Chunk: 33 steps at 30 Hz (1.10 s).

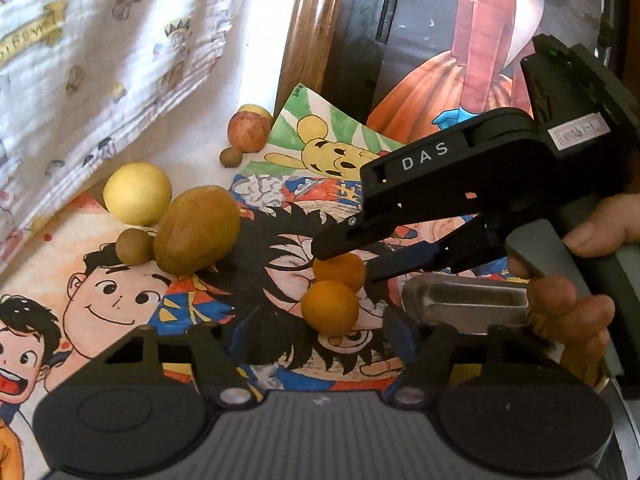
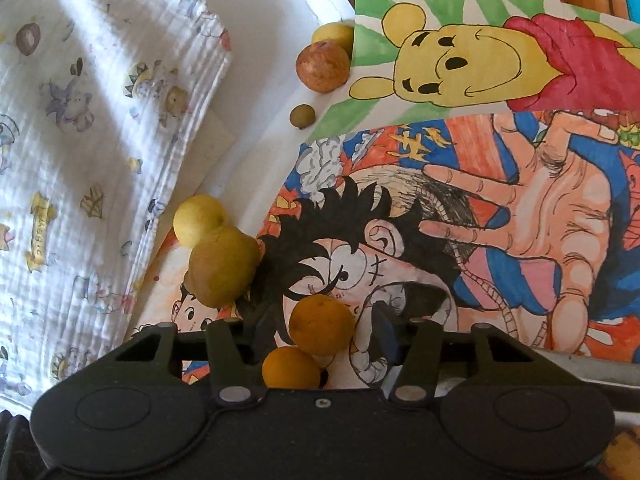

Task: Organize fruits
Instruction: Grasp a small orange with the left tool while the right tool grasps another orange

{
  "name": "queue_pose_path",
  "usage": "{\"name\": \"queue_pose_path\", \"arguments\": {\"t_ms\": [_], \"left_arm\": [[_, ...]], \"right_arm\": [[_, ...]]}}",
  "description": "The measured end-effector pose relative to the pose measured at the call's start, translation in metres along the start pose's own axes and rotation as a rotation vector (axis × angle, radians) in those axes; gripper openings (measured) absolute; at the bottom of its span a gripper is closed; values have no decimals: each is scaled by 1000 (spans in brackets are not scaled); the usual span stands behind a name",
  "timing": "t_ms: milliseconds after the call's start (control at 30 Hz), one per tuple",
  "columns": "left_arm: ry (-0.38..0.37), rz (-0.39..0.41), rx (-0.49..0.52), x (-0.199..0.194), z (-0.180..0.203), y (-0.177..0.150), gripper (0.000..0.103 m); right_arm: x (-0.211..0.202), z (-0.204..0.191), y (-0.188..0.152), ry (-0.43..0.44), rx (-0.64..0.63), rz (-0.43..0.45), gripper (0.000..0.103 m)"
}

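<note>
The right gripper (image 1: 352, 252) reaches in from the right, angled down, a hand (image 1: 576, 280) wrapped on its handle. Its jaws stand wide either side of the upper orange (image 2: 321, 325), not touching it. A second orange (image 2: 291, 368) touches the first, nearer the gripper's body. The left gripper (image 1: 316, 344) hovers level, wide apart, the oranges just ahead; a kiwi (image 1: 197, 235) lies ahead-left.

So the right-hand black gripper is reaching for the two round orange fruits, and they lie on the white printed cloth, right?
Not quite. The right gripper does reach around the two round orange fruits, but they lie on a colourful cartoon drawing, not on the white printed cloth, which is off to the side. The right wrist view shows this.
</note>
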<state>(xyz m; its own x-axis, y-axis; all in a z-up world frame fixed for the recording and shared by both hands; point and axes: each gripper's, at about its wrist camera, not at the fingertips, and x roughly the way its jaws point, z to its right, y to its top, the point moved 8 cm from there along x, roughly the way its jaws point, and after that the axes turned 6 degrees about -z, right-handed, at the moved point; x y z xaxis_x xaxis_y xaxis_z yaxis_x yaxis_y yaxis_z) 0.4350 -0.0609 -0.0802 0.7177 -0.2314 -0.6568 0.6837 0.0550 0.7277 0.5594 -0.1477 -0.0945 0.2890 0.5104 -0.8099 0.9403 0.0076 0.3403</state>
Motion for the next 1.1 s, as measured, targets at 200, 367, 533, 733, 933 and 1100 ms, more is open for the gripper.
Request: {"name": "queue_pose_path", "arguments": {"t_ms": [200, 367, 533, 733, 933, 1100], "left_arm": [[-1, 0, -15, 5, -1, 3, 59], [-11, -14, -18, 9, 1, 3, 41], [-32, -12, -39, 8, -1, 3, 37], [-25, -6, -48, 0, -4, 0, 36], [-9, 3, -58, -13, -6, -2, 36], [-2, 31, -61, -34, -3, 0, 36]], "right_arm": [[4, 2, 1, 6, 0, -3, 46], [4, 2, 0, 19, 5, -2, 41], [4, 1, -1, 23, 3, 1, 39], [1, 1, -4, 25, 15, 7, 39], [-13, -2, -11, 41, 18, 25, 39], [-32, -11, -17, 54, 6, 52, 39]]}}
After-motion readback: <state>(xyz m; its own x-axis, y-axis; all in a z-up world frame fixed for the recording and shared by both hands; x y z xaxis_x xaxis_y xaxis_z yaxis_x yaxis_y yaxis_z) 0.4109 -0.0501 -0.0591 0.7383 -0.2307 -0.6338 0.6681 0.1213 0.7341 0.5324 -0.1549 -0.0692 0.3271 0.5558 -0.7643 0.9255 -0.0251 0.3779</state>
